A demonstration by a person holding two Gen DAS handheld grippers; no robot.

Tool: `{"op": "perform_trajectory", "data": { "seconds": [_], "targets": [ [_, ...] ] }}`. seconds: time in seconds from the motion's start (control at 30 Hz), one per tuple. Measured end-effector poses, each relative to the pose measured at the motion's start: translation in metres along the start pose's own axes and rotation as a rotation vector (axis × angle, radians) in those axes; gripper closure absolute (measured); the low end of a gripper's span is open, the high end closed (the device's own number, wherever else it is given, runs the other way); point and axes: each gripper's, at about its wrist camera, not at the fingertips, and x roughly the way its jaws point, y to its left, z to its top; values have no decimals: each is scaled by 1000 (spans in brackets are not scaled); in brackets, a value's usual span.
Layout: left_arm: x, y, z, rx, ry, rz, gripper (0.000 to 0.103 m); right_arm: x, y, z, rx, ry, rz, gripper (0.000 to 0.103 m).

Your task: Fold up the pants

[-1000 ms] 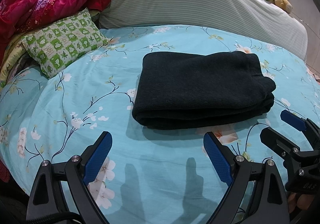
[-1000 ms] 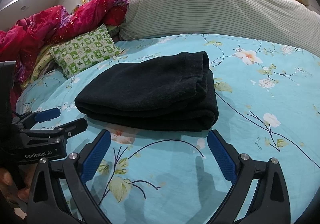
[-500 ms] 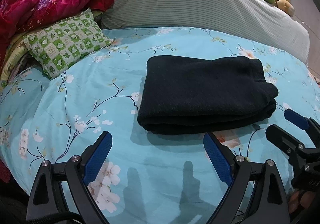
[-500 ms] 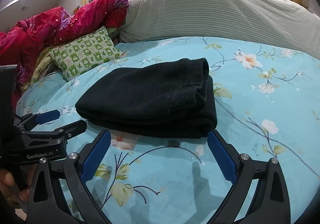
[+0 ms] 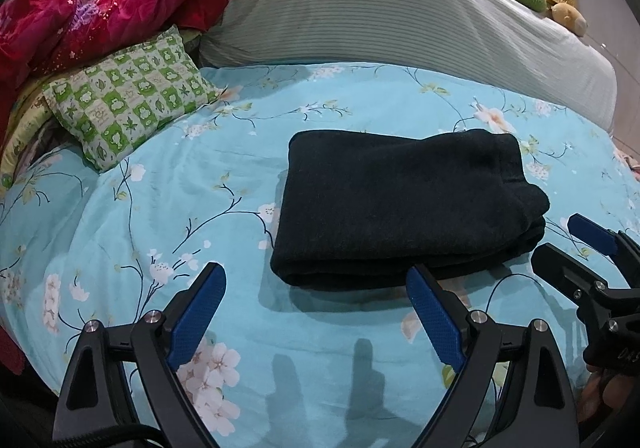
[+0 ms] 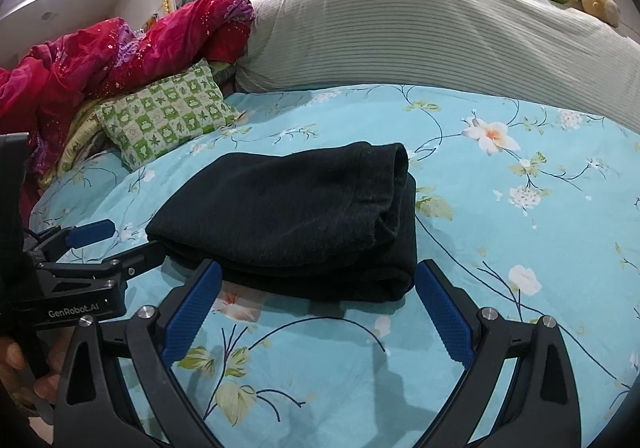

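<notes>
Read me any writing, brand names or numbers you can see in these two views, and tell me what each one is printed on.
"GenRobot.AI": white letters on the black body of the left claw, seen in the right wrist view.
A few pale characters on the body of the right claw, at the edge of the left wrist view: cut off and too blurred to read.
No writing shows on the pants, the sheet or the green pillow.

Both grippers have advanced toward the folded pants [image 5: 400, 204]. The right gripper [image 6: 318, 290] now brackets its near edge; the left gripper [image 5: 316, 298] sits just short.
</notes>
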Motion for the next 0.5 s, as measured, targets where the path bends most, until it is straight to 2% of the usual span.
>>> {"op": "perform_trajectory", "data": {
  "seconds": [0.33,0.5],
  "targets": [
    [-1,2,11,-7,9,-8,10,-1,-1,5,3,2,11,5],
    [0,4,14,-24,29,-28,9,1,-4,7,20,11,10,1]
  ]
}}
